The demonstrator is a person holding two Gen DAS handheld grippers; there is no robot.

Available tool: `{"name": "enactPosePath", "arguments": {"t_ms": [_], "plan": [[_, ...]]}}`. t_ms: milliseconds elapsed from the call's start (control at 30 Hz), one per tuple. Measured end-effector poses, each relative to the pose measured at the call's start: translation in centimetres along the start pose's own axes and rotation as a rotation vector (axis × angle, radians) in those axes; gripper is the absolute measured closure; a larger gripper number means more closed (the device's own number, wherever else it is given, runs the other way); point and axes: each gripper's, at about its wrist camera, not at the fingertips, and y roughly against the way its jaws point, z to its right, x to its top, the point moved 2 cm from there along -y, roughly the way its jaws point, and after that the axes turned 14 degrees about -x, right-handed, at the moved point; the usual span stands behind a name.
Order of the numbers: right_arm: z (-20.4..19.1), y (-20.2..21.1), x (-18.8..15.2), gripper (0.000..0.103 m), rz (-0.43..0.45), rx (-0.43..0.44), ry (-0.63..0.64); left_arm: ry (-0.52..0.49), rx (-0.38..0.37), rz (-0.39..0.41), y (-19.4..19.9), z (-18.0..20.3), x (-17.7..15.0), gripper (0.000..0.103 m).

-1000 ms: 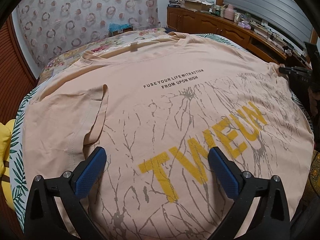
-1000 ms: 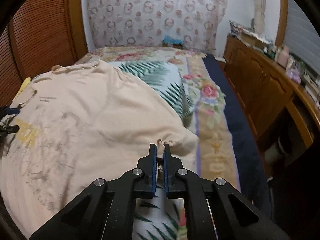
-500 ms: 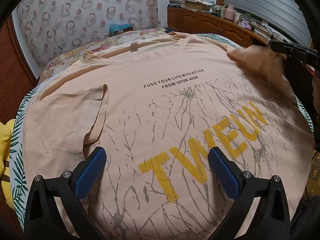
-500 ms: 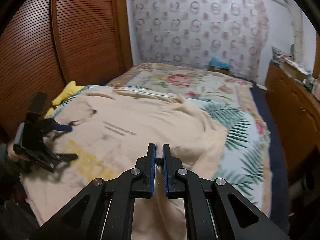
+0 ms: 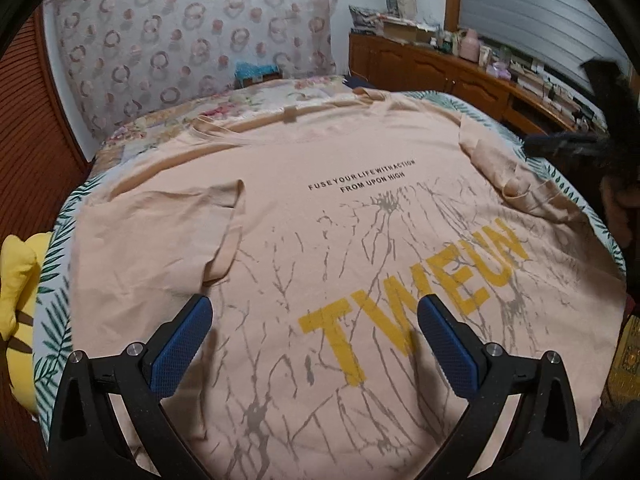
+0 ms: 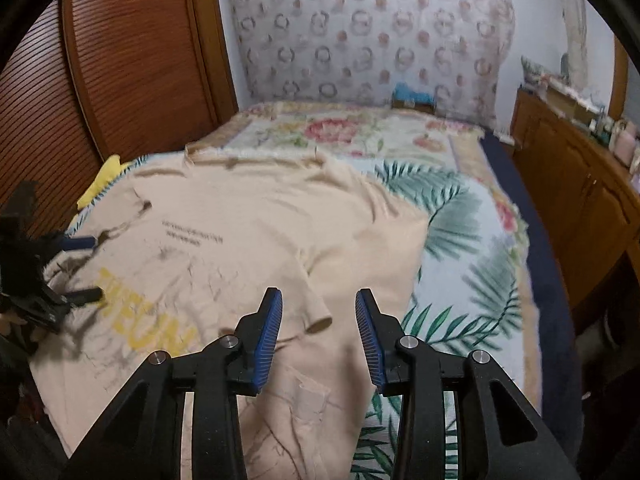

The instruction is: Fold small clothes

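A peach T-shirt with yellow letters and grey crack print lies flat, print up, on the bed. Both sleeves are folded in over the body: the left sleeve and the right sleeve. My left gripper is open and empty, hovering over the shirt's lower part. My right gripper is open and empty just above the folded right sleeve. The shirt and the left gripper also show in the right wrist view.
The bed has a leaf-and-flower cover. A yellow pillow lies at the bed's left edge. A wooden sideboard with clutter runs along the right. A brown slatted wardrobe stands on the left.
My right gripper carried the right sleeve inward over the shirt body, then opened and let it go. The left gripper has stayed still and open.
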Motion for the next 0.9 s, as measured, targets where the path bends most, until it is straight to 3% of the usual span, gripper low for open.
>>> {"name": "enactPosePath", "arguments": {"t_ms": [167,267,300,400,900], "plan": [[-0.4,-3.3,0.1,0.067,-0.06,0.0,0.015,0.017,0.009,0.066,2.2,0.0,-0.6,0.0],[-1.3,-4.4,1.5,0.079,-0.088,-0.025,0.026,0.034,0.013,0.09,3.1,-0.2,-1.1,0.0],[-1.4,-4.5,1.8,0.088,-0.09,-0.013,0.032,0.041,0.011,0.098,3.4,-0.4,-1.3,0.0],[-2.2,-4.5,2.6,0.097,-0.085,0.022,0.046,0.059,0.006,0.106,3.7,-0.4,-1.6,0.0],[-7.2,-2.6,4.6,0.1,-0.012,0.16,0.079,0.083,0.007,0.137,5.0,-0.6,-2.2,0.0]]}}
